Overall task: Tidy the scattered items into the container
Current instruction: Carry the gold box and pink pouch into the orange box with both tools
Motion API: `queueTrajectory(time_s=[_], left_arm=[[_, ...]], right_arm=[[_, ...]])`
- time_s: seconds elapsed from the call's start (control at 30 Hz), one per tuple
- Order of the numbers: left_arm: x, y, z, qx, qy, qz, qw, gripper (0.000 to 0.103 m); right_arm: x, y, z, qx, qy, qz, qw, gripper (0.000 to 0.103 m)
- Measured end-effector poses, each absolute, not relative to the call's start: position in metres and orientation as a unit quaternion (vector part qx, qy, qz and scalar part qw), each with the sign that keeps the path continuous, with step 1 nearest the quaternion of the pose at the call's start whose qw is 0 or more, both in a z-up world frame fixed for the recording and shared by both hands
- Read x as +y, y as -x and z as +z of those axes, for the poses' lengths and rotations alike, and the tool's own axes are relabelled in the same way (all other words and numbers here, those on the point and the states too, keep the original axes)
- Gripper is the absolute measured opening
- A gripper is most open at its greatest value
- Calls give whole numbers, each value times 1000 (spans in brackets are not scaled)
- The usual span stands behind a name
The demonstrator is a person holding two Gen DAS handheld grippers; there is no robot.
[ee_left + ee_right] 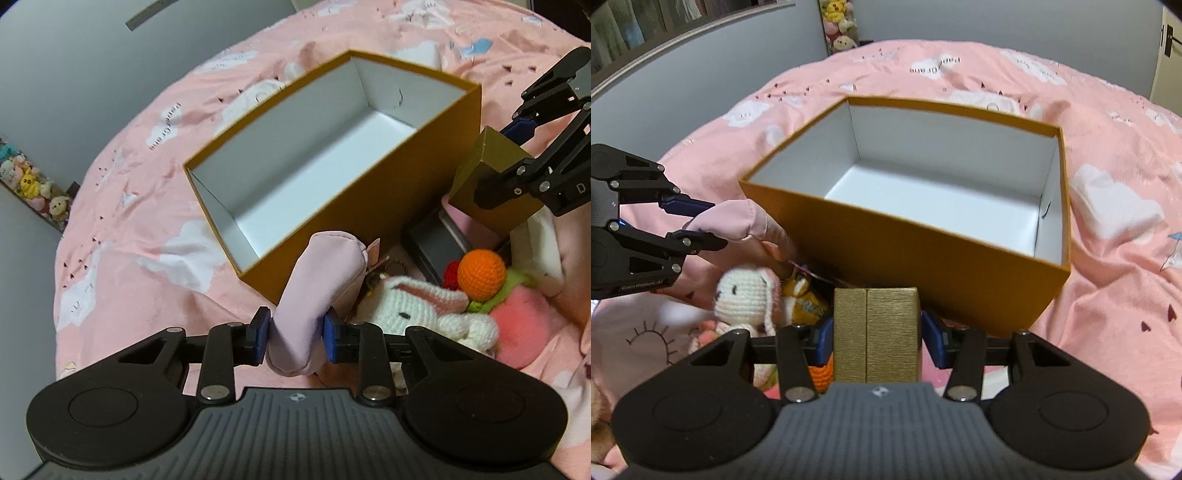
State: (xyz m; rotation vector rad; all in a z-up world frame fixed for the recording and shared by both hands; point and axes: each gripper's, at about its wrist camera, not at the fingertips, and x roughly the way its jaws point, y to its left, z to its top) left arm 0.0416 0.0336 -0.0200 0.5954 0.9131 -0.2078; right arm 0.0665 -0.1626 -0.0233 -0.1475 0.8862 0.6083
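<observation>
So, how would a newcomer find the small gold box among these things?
Start at the big open orange box on the pink bedspread. At its near wall, the right gripper clamps the small gold box. Unlike the crocheted rabbit beside it, it is rigid, ribbed and metallic.

An open orange box (942, 251) with white inside stands empty on the bed. A pink pouch (314, 295) and a gold box (875, 336) are each held just outside its near wall; a crocheted rabbit (424, 306) lies beside it.
</observation>
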Motion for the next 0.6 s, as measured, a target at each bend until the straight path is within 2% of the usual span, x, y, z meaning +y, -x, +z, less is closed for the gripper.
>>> queueTrajectory(time_s=[0.6], left_arm=[[35,-64,75,356,-208,-118,903,31]], right_arm=[[-163,-83,74,322,49,355,876,51]])
